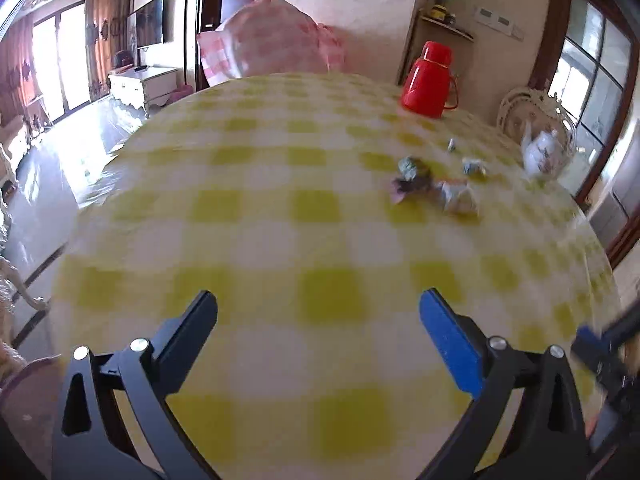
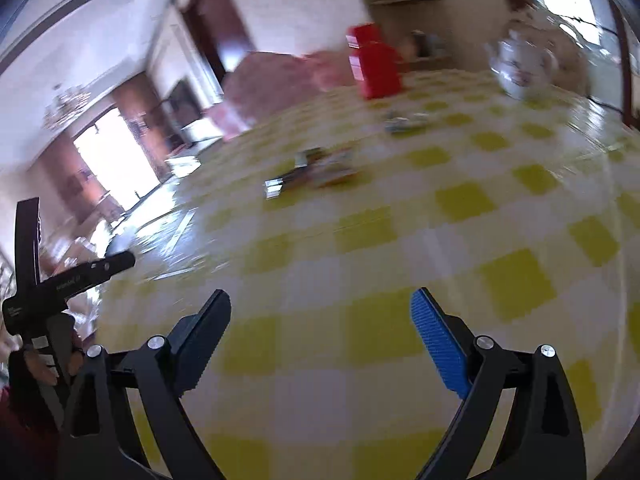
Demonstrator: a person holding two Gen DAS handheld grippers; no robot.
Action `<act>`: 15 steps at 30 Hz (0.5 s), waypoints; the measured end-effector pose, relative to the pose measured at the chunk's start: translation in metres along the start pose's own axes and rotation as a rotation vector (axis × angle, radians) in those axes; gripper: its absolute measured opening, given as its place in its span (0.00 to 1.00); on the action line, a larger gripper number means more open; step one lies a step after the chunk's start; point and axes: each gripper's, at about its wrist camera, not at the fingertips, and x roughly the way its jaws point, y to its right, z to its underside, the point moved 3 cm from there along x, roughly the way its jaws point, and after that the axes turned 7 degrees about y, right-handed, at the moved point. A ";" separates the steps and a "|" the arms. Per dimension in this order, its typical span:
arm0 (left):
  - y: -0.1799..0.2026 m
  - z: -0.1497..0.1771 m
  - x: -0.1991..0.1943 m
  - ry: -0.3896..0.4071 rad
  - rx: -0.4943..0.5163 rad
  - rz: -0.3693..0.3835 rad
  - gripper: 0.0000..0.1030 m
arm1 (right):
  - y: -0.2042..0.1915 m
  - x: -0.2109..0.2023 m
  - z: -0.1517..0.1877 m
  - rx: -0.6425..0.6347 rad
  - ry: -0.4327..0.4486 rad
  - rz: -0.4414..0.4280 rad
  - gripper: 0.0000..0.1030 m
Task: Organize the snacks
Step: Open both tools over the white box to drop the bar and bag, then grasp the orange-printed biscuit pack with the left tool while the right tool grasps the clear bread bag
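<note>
Several small wrapped snacks (image 1: 436, 186) lie in a loose cluster on the yellow-checked tablecloth (image 1: 280, 208), far right of centre in the left wrist view. They also show blurred in the right wrist view (image 2: 316, 168), with one more packet (image 2: 406, 122) further back. My left gripper (image 1: 318, 308) is open and empty over the near part of the table, well short of the snacks. My right gripper (image 2: 320, 308) is open and empty, also short of them. The left gripper's body (image 2: 60, 280) shows at the left edge of the right wrist view.
A red thermos jug (image 1: 428, 80) stands at the far side of the table, also seen in the right wrist view (image 2: 374, 62). A white floral teapot (image 1: 546, 152) stands at the far right by a wicker basket (image 1: 520, 108). A pink-checked cushion (image 1: 272, 40) sits behind the table.
</note>
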 end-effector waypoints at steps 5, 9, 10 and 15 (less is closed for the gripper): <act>0.035 -0.023 0.076 0.047 -0.141 -0.044 0.98 | 0.026 0.046 -0.019 0.057 -0.017 0.057 0.86; 0.035 -0.035 0.105 0.109 -0.354 -0.059 0.98 | 0.030 0.077 -0.039 0.020 -0.014 0.058 0.86; 0.035 -0.038 0.113 0.124 -0.395 -0.049 0.98 | 0.029 0.086 -0.046 0.003 -0.013 0.065 0.86; 0.023 -0.051 0.143 0.127 -0.475 -0.012 0.98 | 0.033 0.134 -0.081 -0.002 -0.013 0.079 0.86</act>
